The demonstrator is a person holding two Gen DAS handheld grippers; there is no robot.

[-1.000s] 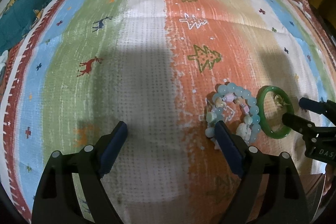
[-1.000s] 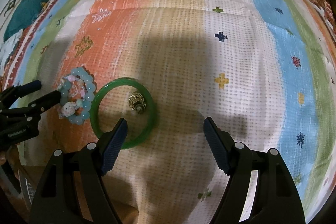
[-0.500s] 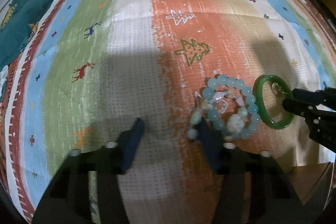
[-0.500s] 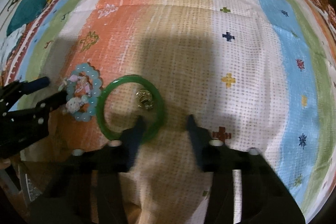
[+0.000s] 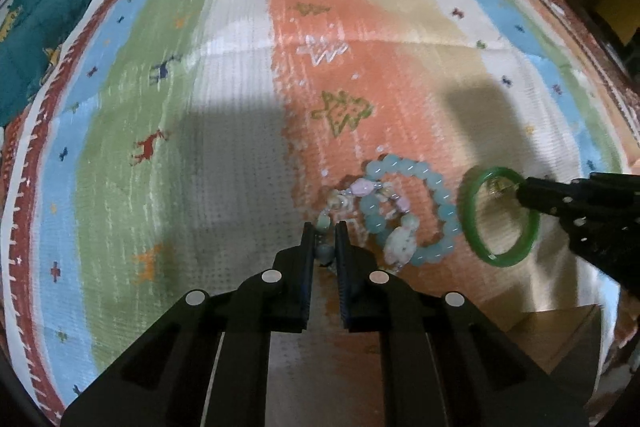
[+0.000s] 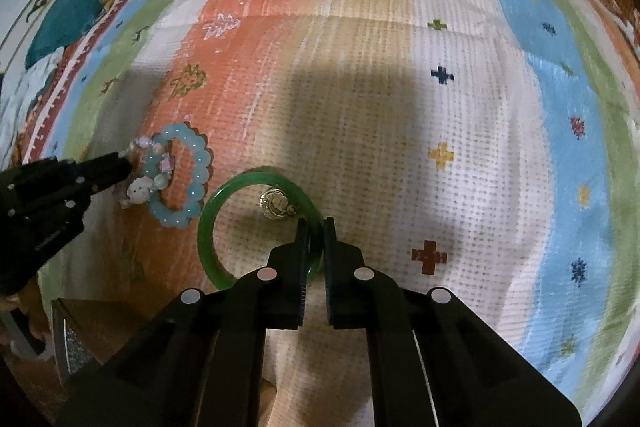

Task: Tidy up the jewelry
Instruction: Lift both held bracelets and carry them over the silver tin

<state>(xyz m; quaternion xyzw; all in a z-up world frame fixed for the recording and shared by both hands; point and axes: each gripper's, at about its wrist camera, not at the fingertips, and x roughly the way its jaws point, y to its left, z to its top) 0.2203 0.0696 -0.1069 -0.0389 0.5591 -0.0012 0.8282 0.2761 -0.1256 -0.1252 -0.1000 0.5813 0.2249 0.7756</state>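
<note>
Home: patterned striped cloth (image 5: 240, 155), teal quilt (image 5: 44, 27)

A ring of light blue beads (image 5: 416, 211) with small pink and white charms is laid flat on the striped cloth. Just beside it, a smooth green bangle (image 6: 224, 227) is laid, with a small gold piece (image 6: 275, 203) inside.

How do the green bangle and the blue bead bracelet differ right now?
The green bangle is one smooth solid ring; the blue bead bracelet is strung round beads with pale charms. The right tool pinches the bangle; the left tool pinches the bracelet's beads. Both lie on the striped cloth.
</note>
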